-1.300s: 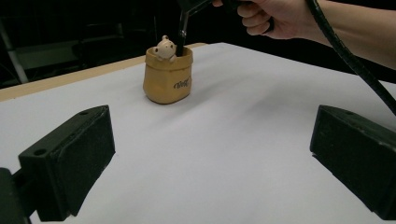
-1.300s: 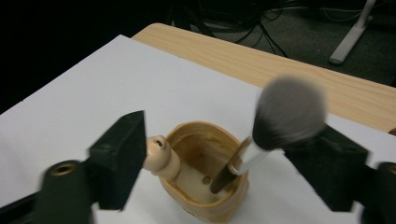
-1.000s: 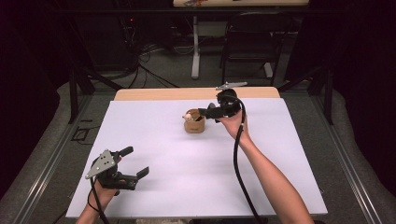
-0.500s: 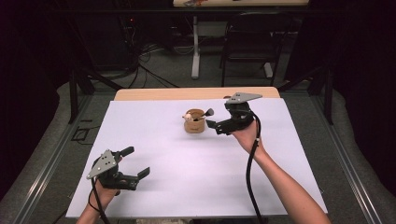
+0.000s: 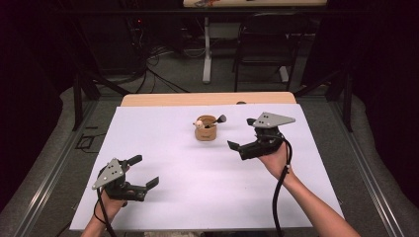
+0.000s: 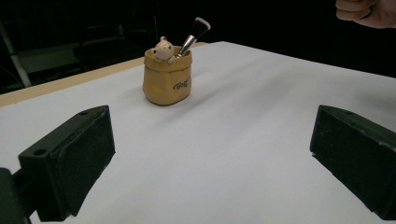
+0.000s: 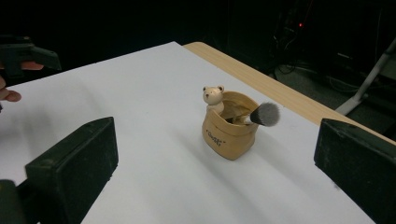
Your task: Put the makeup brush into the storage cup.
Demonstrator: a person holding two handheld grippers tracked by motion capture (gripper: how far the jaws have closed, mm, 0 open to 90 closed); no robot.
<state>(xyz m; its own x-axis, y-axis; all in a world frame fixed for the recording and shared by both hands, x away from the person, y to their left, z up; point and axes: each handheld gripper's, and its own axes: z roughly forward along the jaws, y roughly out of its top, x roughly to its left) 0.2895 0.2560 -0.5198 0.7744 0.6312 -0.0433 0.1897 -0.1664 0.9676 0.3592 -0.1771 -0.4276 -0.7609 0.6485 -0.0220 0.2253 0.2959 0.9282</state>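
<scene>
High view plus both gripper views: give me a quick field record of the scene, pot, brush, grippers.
pot: tan bag-shaped pot, upright on the white sheet, far centre
bear: small bear figure at the pot's rim
brush: makeup brush standing in the pot, bristle end up, leaning out over the rim
left gripper: open, near left of the sheet, holds nothing
right gripper: open, right of the pot, apart from it, holds nothing
table: wooden edge shows beyond the sheet
</scene>
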